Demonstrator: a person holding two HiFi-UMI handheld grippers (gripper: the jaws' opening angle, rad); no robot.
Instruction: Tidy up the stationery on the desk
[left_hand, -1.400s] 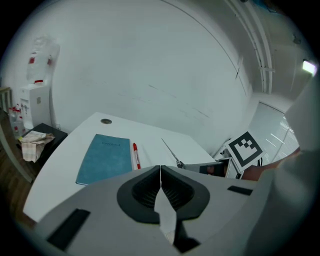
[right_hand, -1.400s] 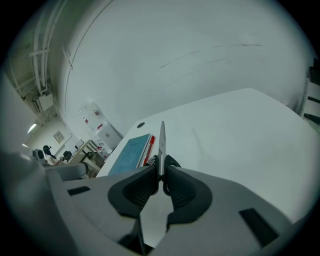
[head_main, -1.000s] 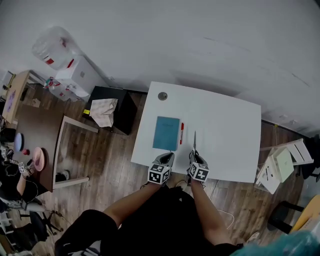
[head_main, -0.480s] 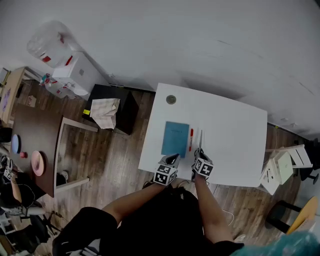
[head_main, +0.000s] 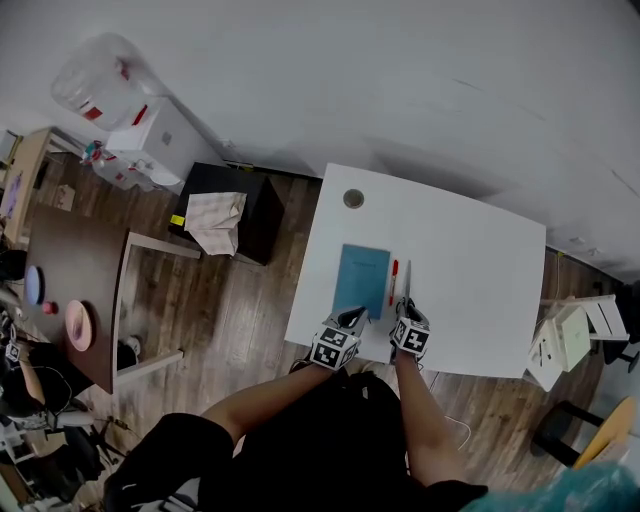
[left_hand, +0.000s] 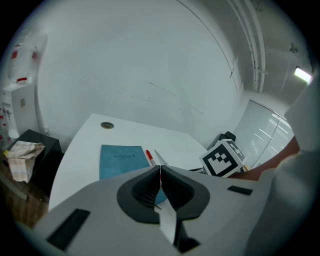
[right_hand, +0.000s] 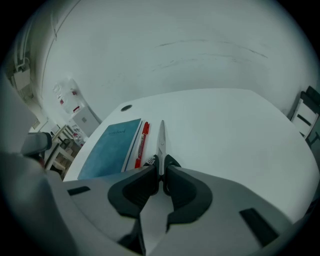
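1. White desk (head_main: 470, 270) stands against a pale wall (head_main: 400, 80) on a wooden floor (head_main: 230, 300). Well to the left of the left claw, past the desk edge, a black cabinet (head_main: 258, 215) carries a crumpled cloth (head_main: 217, 220).
2. Left claw (left_hand: 160, 169) is held at the desk's near edge, its jaws pressed together with nothing between them.
3. Just ahead of the left claw, a blue notebook (head_main: 362, 280) lies flat on the desk. In the left gripper view its near edge passes behind the jaw tips.
4. Farther ahead of that claw, near the desk's far edge, sits a round grey cable port (head_main: 353, 198).
5. Between the two claws, a red pen (head_main: 393, 282) lies along the notebook's right edge, just beside it.
6. Right of the pen and roughly parallel to it lies a pair of scissors (right_hand: 161, 137), its closed blades pointing straight away from the right claw.
7. Right claw (right_hand: 161, 169) is clamped on the scissors' black handles, its jaws drawn nearly together round them.
8. Well to the right of the right claw, off the desk, stands a white piece of furniture (head_main: 565, 335); I cannot tell what kind.
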